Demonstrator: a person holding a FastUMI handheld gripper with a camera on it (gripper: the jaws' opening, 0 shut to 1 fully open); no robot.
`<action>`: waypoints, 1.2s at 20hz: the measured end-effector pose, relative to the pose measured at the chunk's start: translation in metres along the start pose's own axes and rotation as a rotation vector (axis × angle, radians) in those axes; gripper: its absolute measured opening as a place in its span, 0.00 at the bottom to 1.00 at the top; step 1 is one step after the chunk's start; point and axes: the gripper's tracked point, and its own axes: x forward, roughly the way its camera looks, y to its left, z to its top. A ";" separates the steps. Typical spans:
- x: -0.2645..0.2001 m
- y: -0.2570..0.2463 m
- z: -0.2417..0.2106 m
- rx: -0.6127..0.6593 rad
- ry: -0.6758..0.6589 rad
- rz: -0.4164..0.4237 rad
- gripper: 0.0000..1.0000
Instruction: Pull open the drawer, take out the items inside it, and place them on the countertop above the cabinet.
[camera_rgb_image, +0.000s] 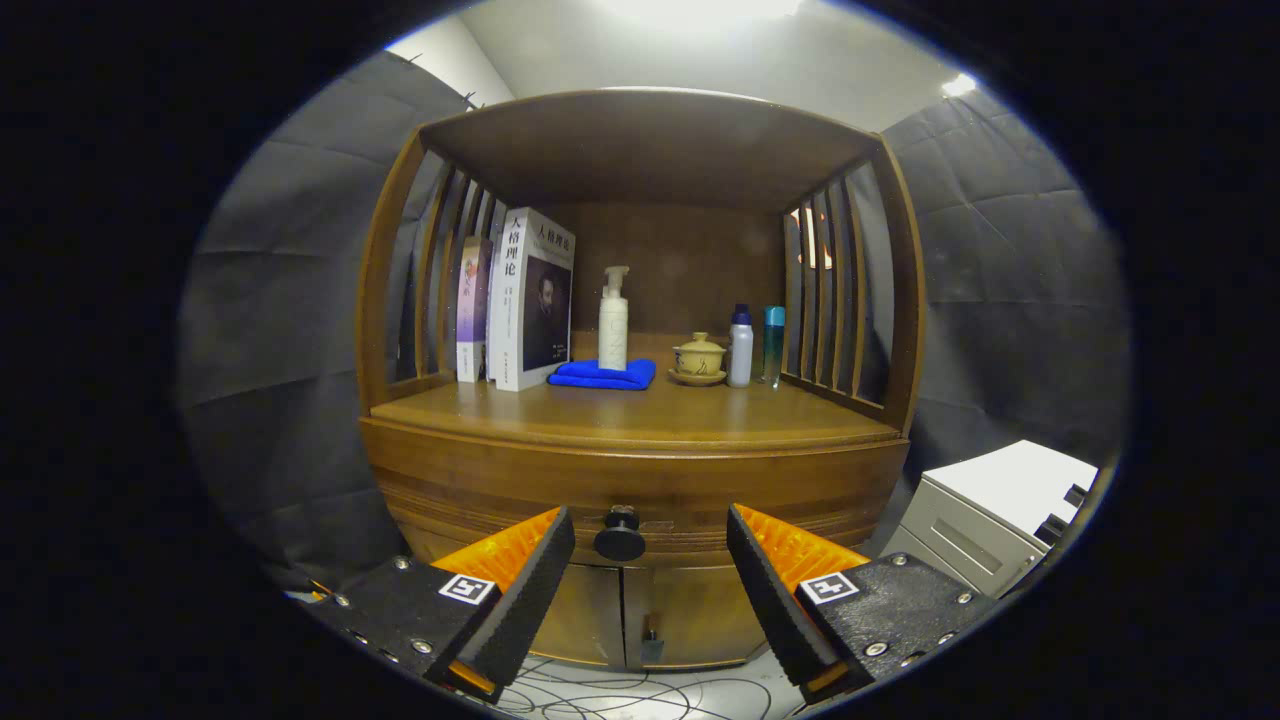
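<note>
1. Between the fingers, at about 12 o'clock from the gripper (650, 560), sits the black knob (620, 537) of the drawer (640, 480); the fingers are spread wide apart, one on each side of the knob, touching nothing
2. At 10 o'clock from the knob, on the countertop (640, 415), two books (520, 297) stand upright against the left slats of the cabinet (640, 300)
3. Just right of the books, at roughly 12 o'clock from the knob, a folded blue cloth (603, 375) lies on the countertop with a white pump bottle (613, 320) standing upright on or just behind it
4. At 1 o'clock from the knob a small yellow lidded cup (698, 358) rests on its saucer
5. Just right of the cup stand a white bottle (740, 346) with a blue cap and, beside it, a teal bottle (773, 345), near the right slats
6. The drawer is shut, its front flush with the cabinet; what lies inside cannot be seen
7. Below the drawer, two cabinet doors (625, 620) are closed
8. At 3 o'clock from the gripper, well apart from the cabinet, a grey-white box (990, 510) stands on the floor
9. At 6 o'clock, thin cables (620, 690) lie on the floor
</note>
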 end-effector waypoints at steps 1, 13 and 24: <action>0.011 0.004 -0.007 0.005 0.008 -0.004 0.95; 0.068 0.031 -0.042 0.149 0.032 0.035 0.76; 0.073 0.027 -0.048 0.144 0.015 0.031 0.37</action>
